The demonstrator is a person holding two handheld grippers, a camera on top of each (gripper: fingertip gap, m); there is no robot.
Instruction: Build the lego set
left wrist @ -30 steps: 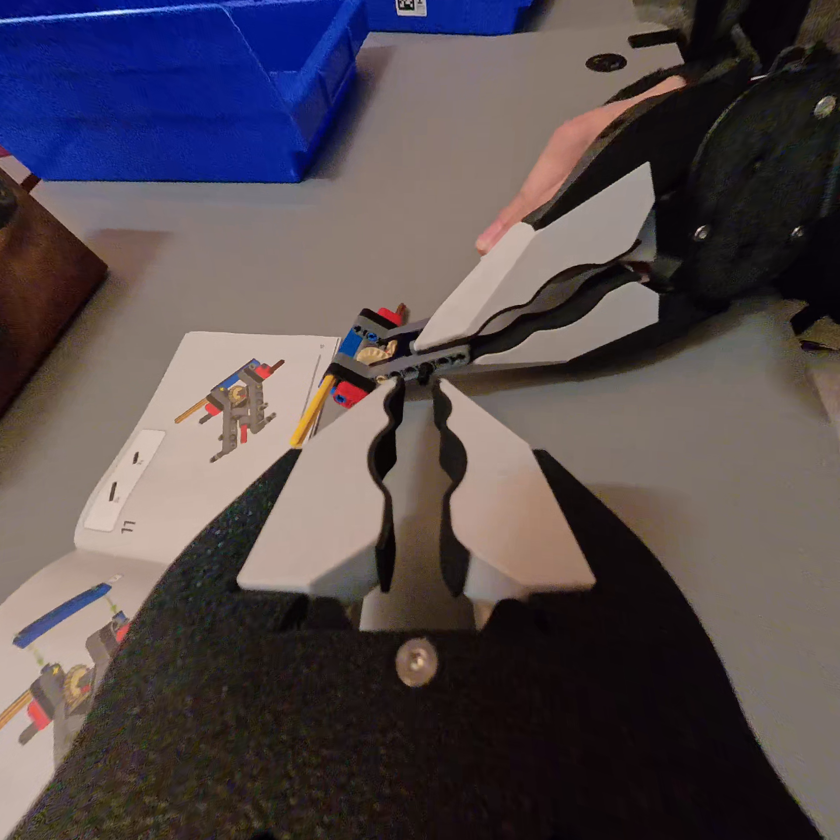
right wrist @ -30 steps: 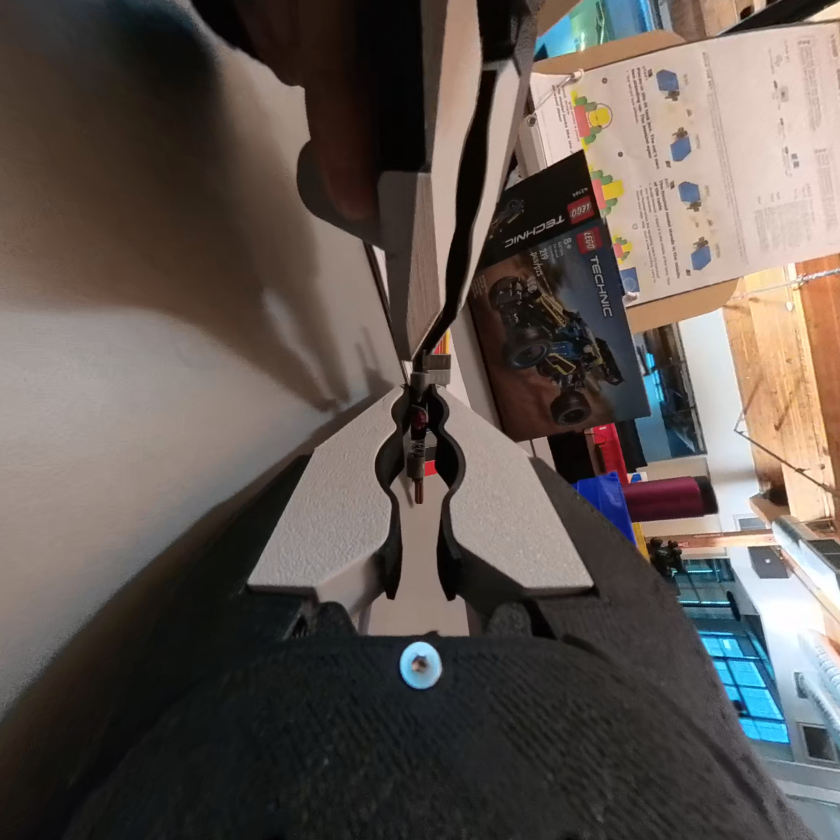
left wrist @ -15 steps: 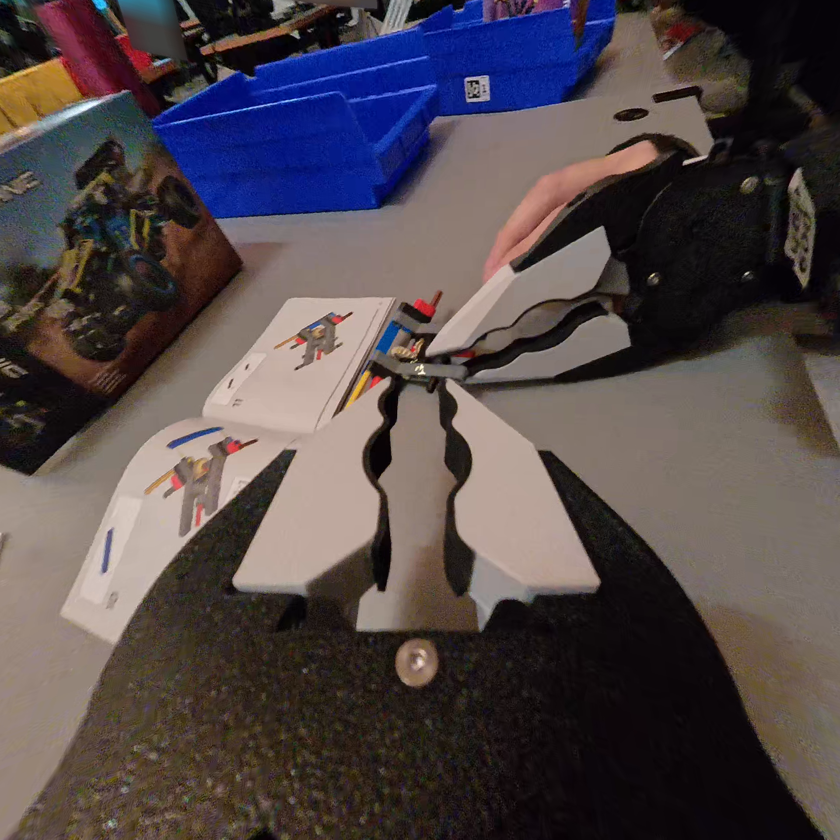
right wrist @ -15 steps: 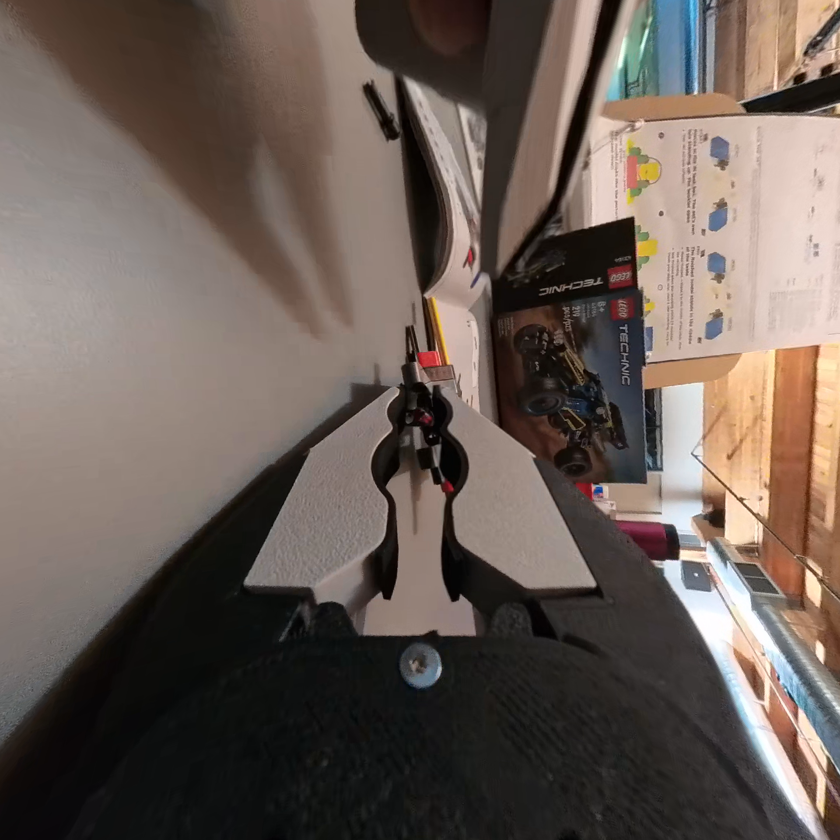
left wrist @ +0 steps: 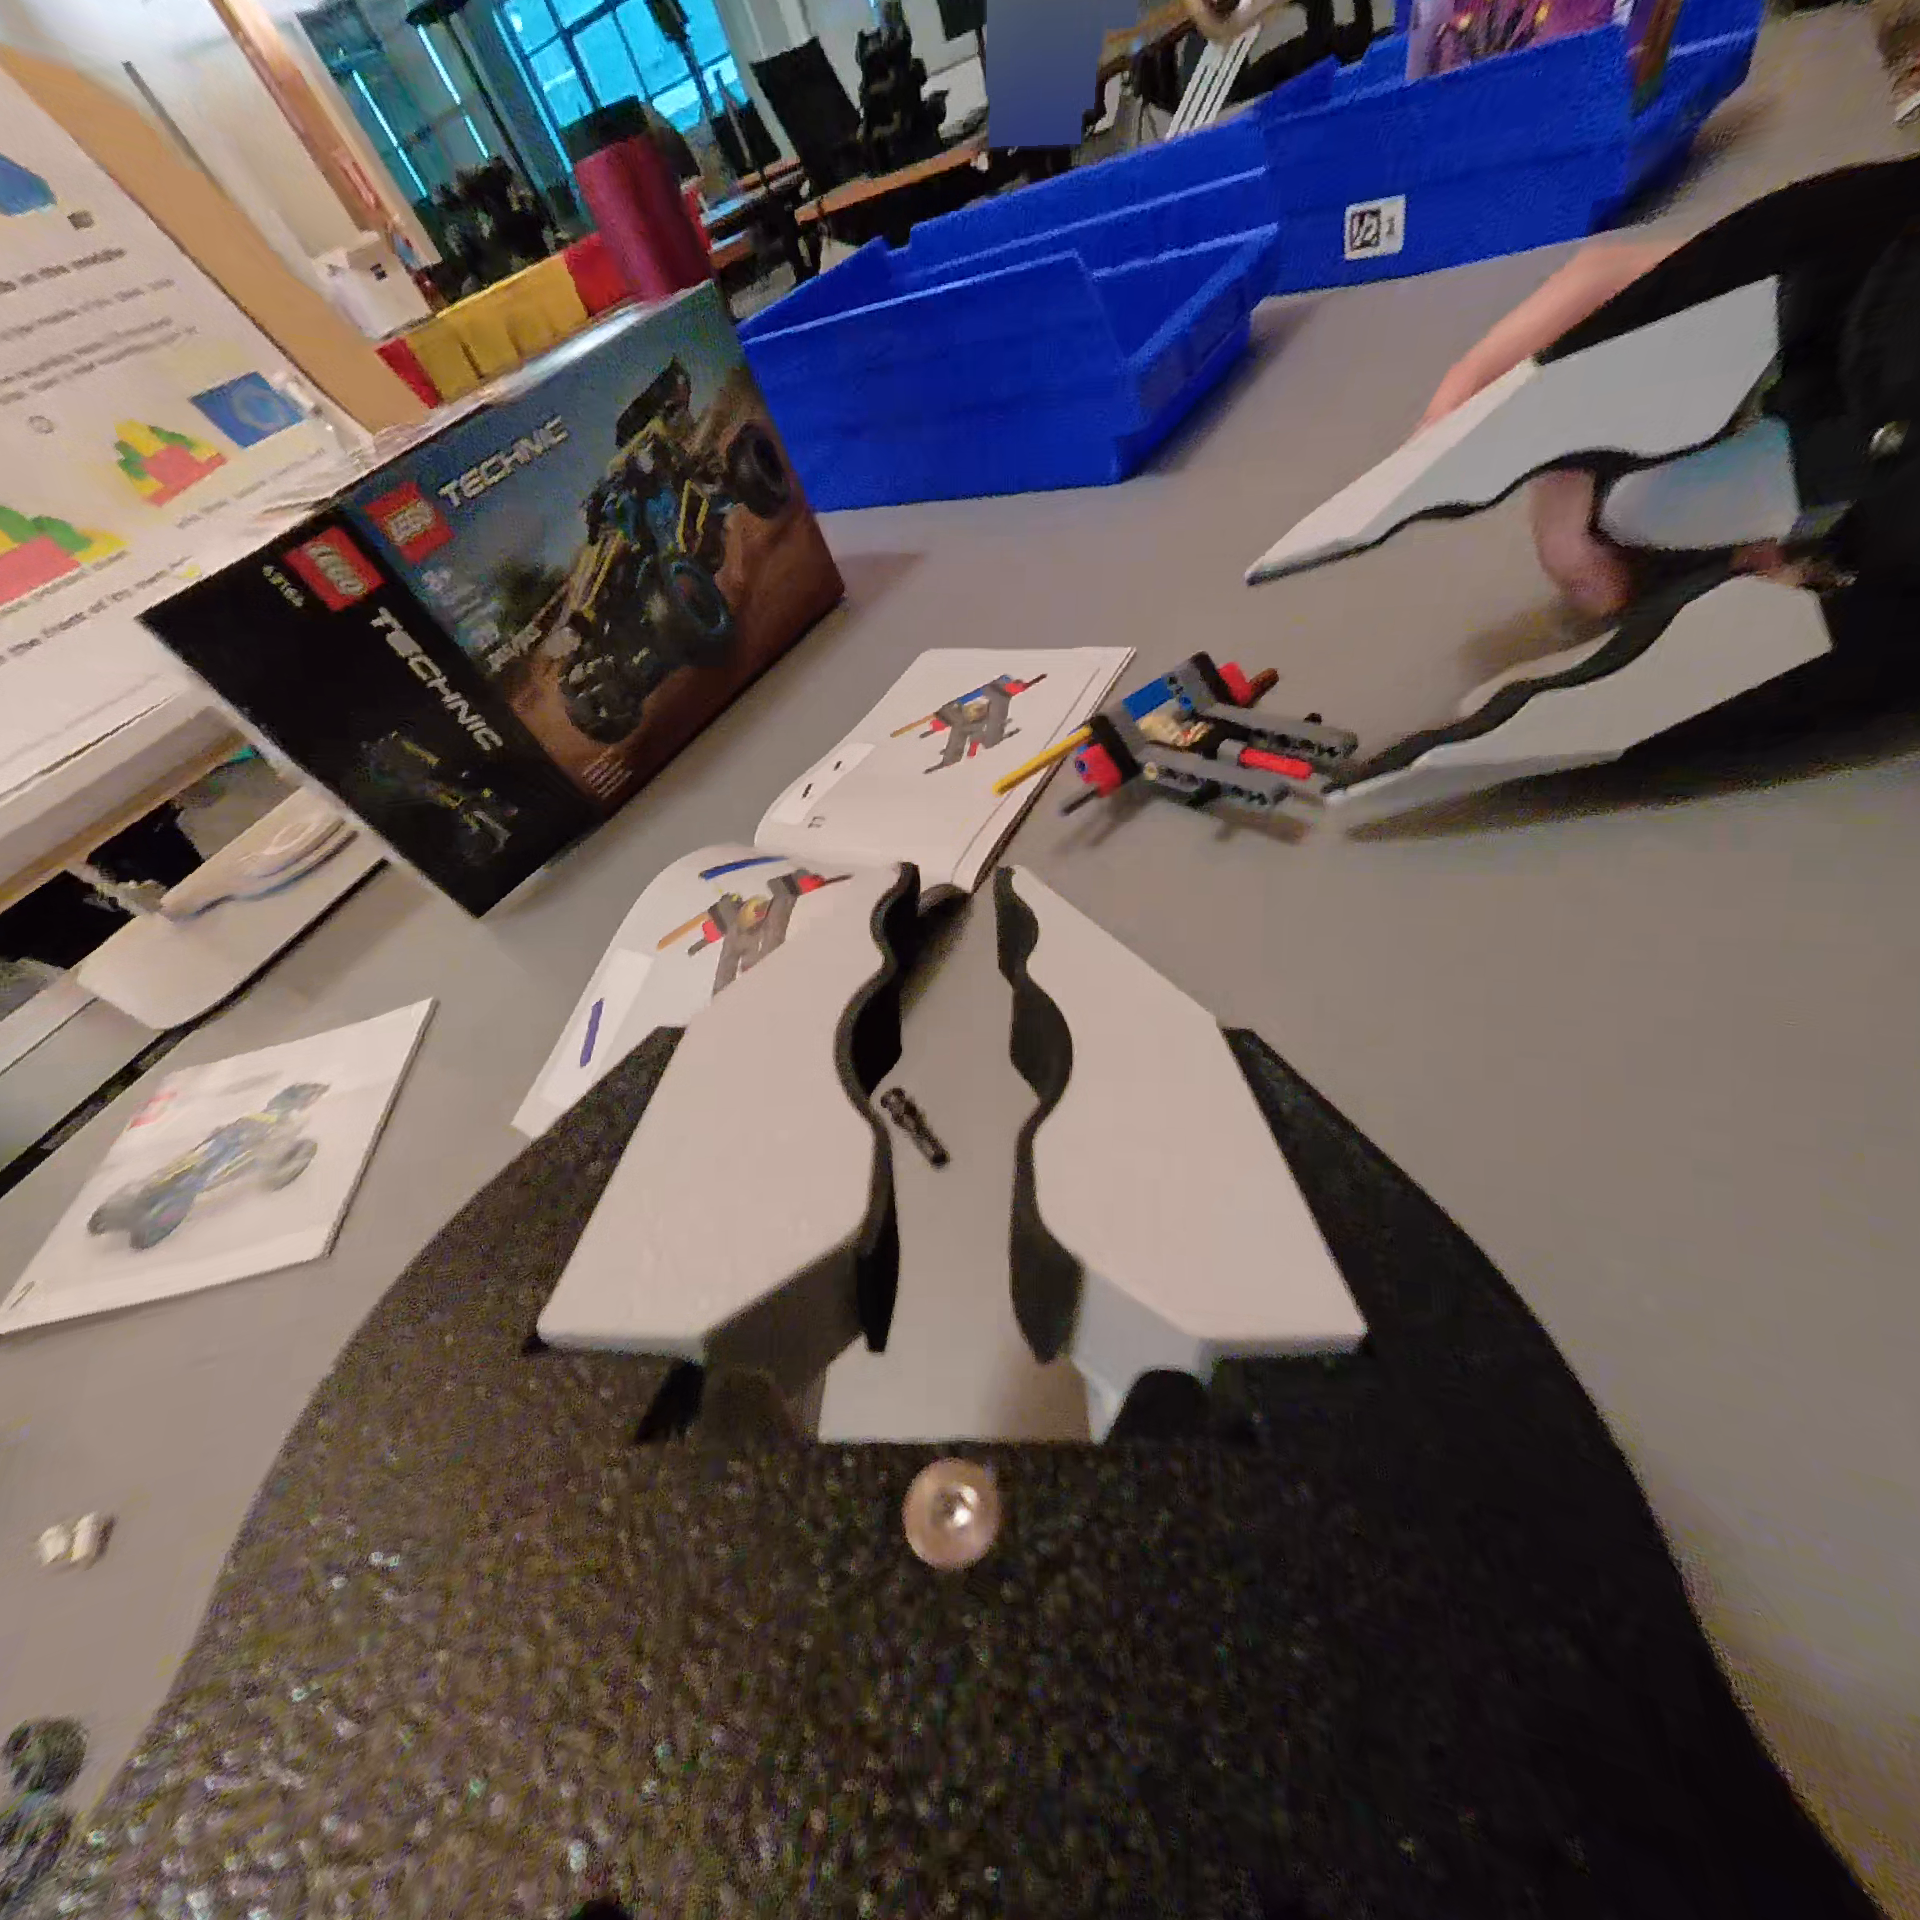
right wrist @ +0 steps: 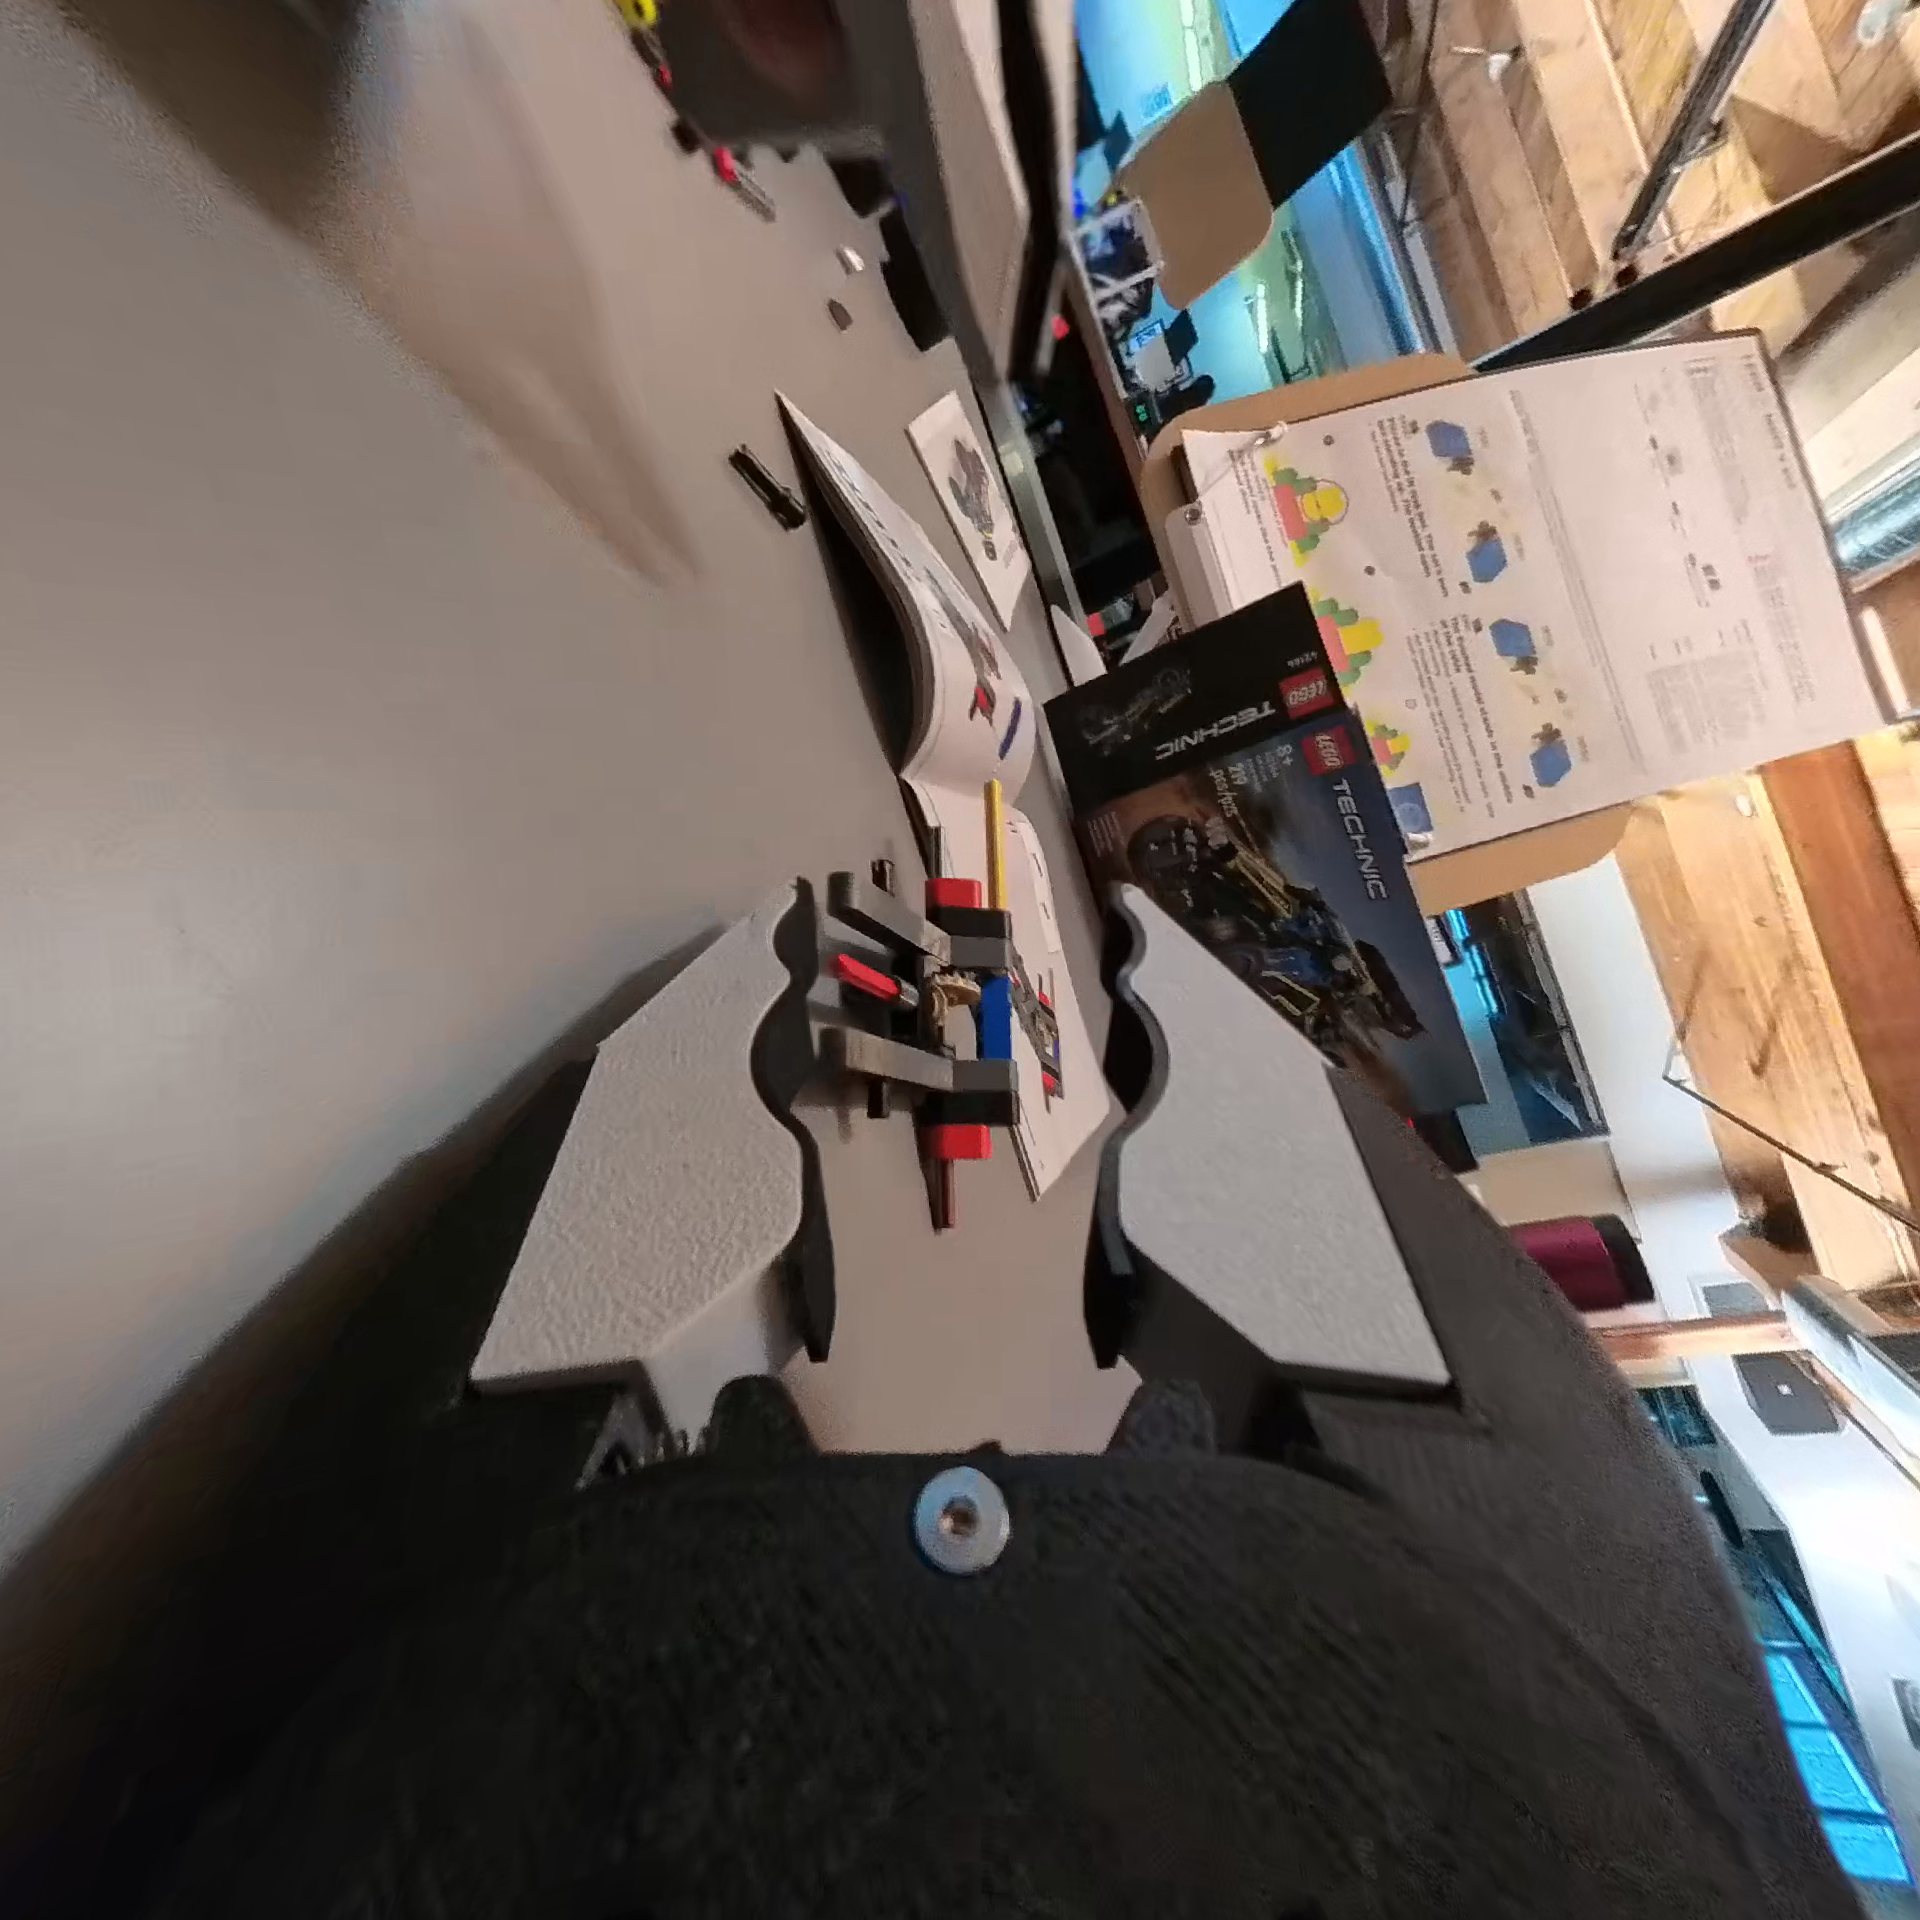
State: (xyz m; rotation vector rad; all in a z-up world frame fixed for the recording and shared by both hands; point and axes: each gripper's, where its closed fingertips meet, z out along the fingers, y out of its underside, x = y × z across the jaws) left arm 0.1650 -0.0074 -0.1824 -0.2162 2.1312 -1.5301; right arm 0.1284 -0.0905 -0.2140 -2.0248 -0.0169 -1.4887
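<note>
The partly built lego assembly, grey beams with red, blue and yellow parts, lies on the grey table beside the open instruction booklet. My right gripper is wide open around its right end, with the lower finger touching the grey beams. In the right wrist view the assembly sits between the open fingers of the right gripper, against the table-side finger. My left gripper is narrowly open, empty and drawn back from the assembly. A small black pin lies on the table under its gap.
The set's box stands at the left behind the booklet. A second leaflet lies front left, and a small white piece lies near the front edge. Blue bins line the back. A poster board stands behind the box.
My right gripper has opened and let go of the assembly, which now lies on the table. My left gripper has pulled back from the assembly, towards the near side.
</note>
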